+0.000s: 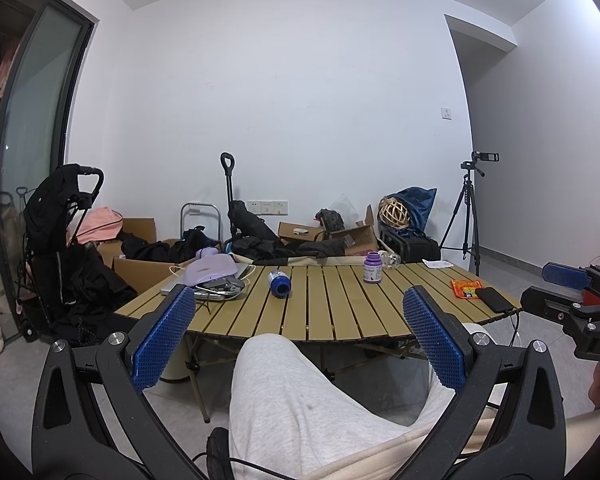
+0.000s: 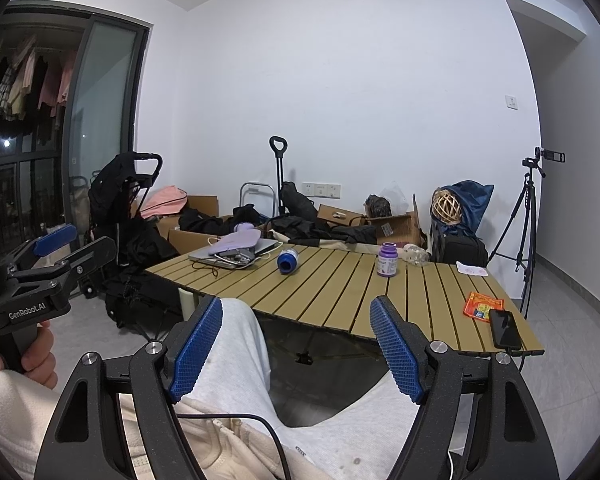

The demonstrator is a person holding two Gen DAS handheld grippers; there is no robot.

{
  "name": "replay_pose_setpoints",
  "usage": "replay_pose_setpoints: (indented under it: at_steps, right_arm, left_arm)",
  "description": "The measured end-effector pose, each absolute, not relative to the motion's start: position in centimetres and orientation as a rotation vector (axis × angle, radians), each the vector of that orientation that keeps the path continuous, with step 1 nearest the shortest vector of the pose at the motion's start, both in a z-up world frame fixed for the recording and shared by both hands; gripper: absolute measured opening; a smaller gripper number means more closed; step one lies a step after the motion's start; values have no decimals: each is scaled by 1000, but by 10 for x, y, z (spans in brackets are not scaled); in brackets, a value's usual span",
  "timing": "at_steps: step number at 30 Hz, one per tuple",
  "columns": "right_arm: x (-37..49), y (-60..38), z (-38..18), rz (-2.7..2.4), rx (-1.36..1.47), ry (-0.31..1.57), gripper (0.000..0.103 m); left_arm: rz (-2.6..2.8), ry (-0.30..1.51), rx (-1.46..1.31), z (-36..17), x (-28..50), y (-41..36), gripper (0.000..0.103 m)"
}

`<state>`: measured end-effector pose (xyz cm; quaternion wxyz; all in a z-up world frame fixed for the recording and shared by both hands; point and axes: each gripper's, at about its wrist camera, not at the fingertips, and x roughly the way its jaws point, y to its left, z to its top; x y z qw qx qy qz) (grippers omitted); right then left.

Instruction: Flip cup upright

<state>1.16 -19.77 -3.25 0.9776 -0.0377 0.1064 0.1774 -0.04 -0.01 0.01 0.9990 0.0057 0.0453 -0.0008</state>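
A blue cup (image 1: 279, 281) (image 2: 287, 260) lies on its side on the slatted wooden table (image 1: 320, 312) (image 2: 340, 296), its mouth turned toward me. My left gripper (image 1: 298, 316) is open, held back from the table above a person's knee, and holds nothing. My right gripper (image 2: 296, 324) is also open and empty, well short of the table's front edge. Each gripper shows at the edge of the other's view: the right gripper (image 1: 568, 280), the left gripper (image 2: 60, 248).
A purple bottle (image 1: 372, 267) (image 2: 388, 260) stands upright right of the cup. A laptop with a lilac item and cables (image 1: 216, 276) (image 2: 236, 250) lies at the table's left. An orange packet (image 2: 483, 304) and a phone (image 2: 505, 329) lie at the right. Boxes, bags and a tripod (image 2: 528, 216) stand behind.
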Motion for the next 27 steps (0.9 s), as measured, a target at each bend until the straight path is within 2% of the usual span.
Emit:
replay_pose_setpoints:
  at_steps: [27]
  right_arm:
    - [31,-209,-30,333,-56,253,81]
  left_arm:
    - [45,126,-21,2,11,14,103]
